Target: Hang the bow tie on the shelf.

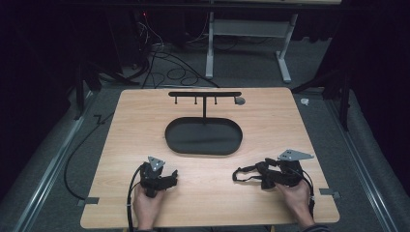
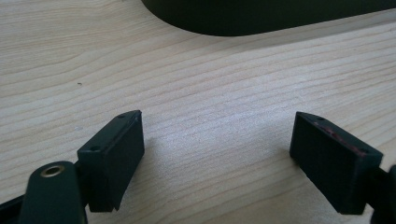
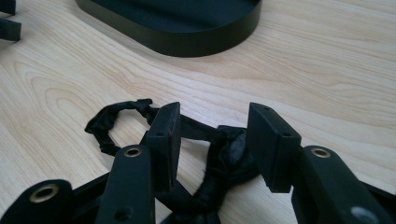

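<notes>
A black fabric strap, bunched into a bundle with a loop trailing left, lies on the wooden table at the front right. My right gripper straddles it, jaws part open. The bundle rests against the right pad, and bare wood shows between it and the left pad. In the high view my right gripper points left, held by a hand. My left gripper sits at the front left, open over bare wood with nothing between its jaws.
A black oval tray stands mid-table, its wall close ahead of both grippers. A black T-shaped rack with small hooks rises behind it. Cables and a desk frame lie on the floor beyond the table.
</notes>
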Tool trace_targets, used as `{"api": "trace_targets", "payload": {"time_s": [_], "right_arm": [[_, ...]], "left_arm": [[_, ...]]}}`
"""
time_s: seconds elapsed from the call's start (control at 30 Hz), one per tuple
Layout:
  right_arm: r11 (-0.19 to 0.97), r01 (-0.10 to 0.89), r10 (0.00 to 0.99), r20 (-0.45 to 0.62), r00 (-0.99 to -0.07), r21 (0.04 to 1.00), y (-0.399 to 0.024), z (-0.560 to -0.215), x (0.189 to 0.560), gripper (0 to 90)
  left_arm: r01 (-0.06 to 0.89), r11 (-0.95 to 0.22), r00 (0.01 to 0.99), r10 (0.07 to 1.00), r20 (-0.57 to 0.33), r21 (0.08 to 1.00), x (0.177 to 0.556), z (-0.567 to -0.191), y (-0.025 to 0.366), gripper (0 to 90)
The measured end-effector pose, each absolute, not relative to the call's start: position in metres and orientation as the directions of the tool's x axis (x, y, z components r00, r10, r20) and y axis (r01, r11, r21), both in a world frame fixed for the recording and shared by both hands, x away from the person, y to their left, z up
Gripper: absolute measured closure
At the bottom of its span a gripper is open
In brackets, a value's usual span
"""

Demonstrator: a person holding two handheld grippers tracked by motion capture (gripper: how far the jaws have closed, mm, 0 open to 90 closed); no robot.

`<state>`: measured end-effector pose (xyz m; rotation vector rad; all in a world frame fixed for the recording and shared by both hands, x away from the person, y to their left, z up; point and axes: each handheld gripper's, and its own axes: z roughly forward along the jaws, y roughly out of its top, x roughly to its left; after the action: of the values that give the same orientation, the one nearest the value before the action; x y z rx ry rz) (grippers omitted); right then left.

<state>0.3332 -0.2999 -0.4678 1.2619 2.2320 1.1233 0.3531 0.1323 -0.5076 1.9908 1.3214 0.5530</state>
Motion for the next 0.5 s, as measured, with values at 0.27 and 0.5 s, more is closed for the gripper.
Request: {"api": "trace_targets", "payload": {"time_s": [0.27,0.5], "right_arm": [[0.337,0.553,0.797,0.081,-0.598,0.762,-0.28,-0.468,0.338,56.9],[0.382,0.544,0.765,0.075,-0.64,0.747,-0.259,-0.472,0.344,56.9]], "left_arm": [[0.631,-0.257,0.395,0.918,-0.018,0.732,0.353,-0.508,0.132,18.1],[0.631,-0.257,0.396,0.918,-0.018,0.732,0.353,-0.508,0.132,18.1]]}}
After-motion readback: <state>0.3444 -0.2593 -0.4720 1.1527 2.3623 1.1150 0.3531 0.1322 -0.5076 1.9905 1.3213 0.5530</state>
